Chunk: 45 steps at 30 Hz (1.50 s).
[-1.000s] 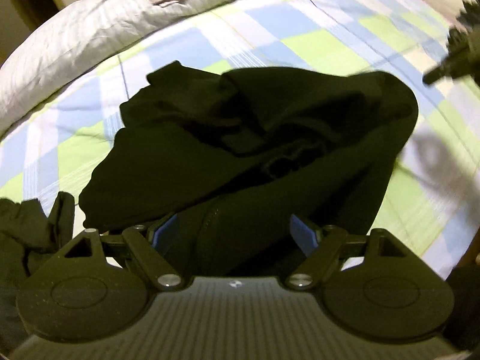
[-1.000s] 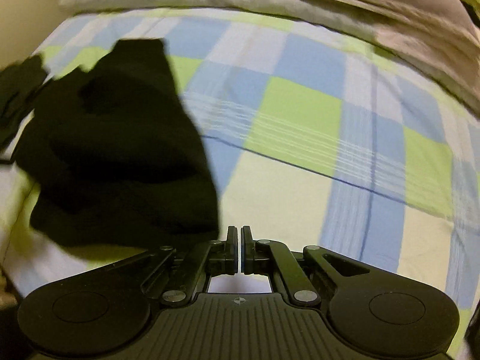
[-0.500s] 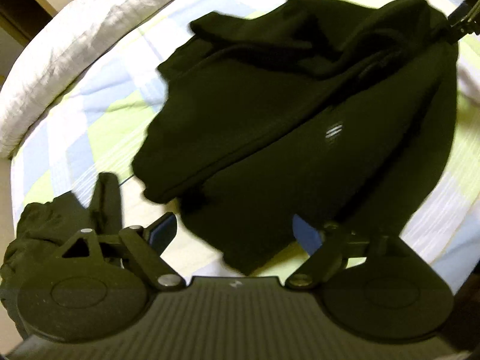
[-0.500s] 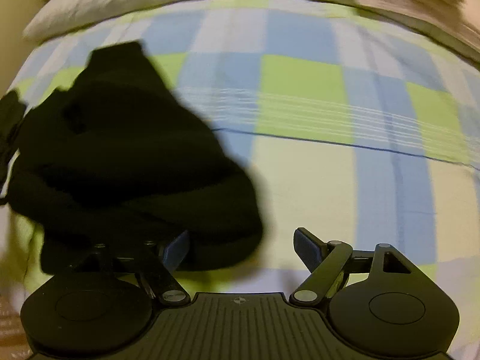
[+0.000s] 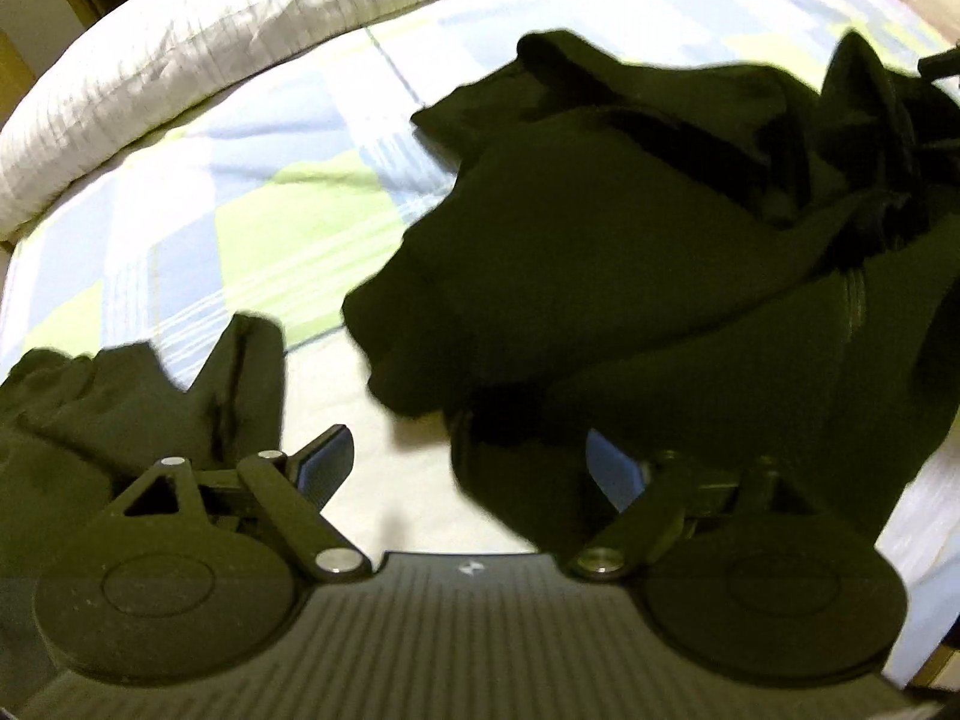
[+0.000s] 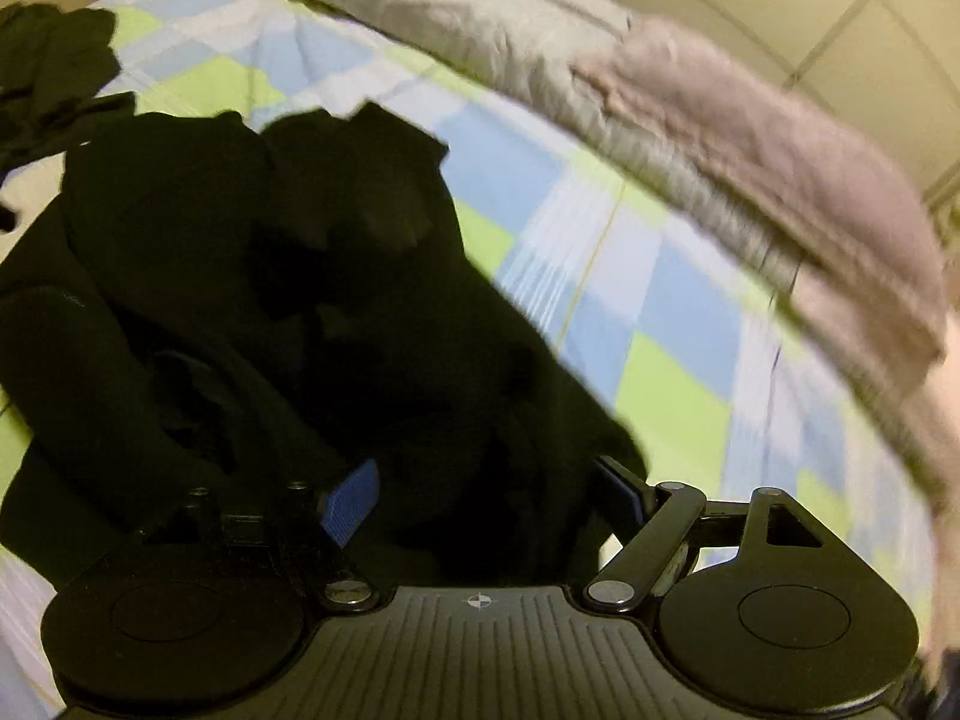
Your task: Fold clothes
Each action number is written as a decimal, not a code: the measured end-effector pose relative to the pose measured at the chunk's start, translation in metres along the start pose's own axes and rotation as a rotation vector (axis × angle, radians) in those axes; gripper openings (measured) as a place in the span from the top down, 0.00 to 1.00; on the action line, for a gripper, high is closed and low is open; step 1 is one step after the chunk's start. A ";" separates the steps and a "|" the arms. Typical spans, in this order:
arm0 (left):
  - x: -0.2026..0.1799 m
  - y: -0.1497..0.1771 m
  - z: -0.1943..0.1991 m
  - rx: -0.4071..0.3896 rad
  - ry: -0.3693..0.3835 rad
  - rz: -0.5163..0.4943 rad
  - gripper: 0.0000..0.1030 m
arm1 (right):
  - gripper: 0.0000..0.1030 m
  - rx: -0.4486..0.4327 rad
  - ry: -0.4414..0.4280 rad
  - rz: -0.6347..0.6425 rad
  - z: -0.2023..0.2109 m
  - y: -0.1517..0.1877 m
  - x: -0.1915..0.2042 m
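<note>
Black garment (image 5: 630, 276), crumpled on the checked bedsheet (image 5: 252, 222), is being approached by the wide-open left gripper (image 5: 465, 462) and right gripper (image 6: 492, 492), risking several bunched layers being pinched together.

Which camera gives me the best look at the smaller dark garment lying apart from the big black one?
Left wrist view: the smaller dark garment lies bunched at lower left on the checked bedsheet, separate from the big black garment. The right wrist view catches only a part at its top-left edge.

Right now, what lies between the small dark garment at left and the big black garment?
Only bare checked bedsheet, seen in the left wrist view, between the small dark garment and the big black garment.
</note>
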<state>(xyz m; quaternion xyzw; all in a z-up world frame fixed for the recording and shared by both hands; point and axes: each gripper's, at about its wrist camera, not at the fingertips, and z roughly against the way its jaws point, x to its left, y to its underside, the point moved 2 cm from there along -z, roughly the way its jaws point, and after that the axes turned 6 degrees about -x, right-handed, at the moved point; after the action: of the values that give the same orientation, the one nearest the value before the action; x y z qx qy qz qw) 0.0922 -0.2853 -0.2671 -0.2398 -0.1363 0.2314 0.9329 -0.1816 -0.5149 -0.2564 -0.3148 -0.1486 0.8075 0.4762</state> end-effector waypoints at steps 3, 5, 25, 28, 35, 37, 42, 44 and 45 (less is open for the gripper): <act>-0.007 -0.011 -0.010 -0.010 0.019 -0.050 0.21 | 0.14 -0.035 -0.012 0.110 -0.002 0.000 0.013; -0.014 -0.016 -0.017 -0.001 0.026 -0.103 0.21 | 0.13 -0.024 -0.023 0.139 -0.016 0.001 0.014; -0.151 -0.074 0.034 -0.088 0.141 -0.352 0.50 | 0.86 0.168 0.094 -0.297 -0.015 0.067 -0.215; -0.147 -0.072 0.035 -0.073 0.099 -0.348 0.48 | 0.31 0.127 0.106 -0.303 0.002 0.061 -0.192; -0.078 -0.040 0.039 -0.010 -0.035 -0.220 0.29 | 0.27 0.031 -0.117 -0.358 0.045 0.039 -0.098; -0.056 -0.027 0.034 0.030 -0.063 -0.211 0.29 | 0.24 0.031 -0.180 -0.353 0.050 0.037 -0.069; -0.029 -0.005 0.021 0.073 -0.049 -0.214 0.27 | 0.18 0.113 -0.255 -0.344 0.040 0.046 -0.020; -0.026 -0.001 0.014 0.070 -0.032 -0.237 0.27 | 0.18 0.150 -0.247 -0.384 0.036 0.052 -0.016; -0.025 -0.003 0.008 0.065 -0.023 -0.251 0.27 | 0.18 0.161 -0.243 -0.416 0.034 0.055 -0.017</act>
<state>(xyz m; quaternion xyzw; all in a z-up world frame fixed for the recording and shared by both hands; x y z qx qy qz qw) 0.0692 -0.2972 -0.2620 -0.1878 -0.1685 0.1199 0.9602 -0.2352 -0.5551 -0.2540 -0.1393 -0.2016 0.7333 0.6343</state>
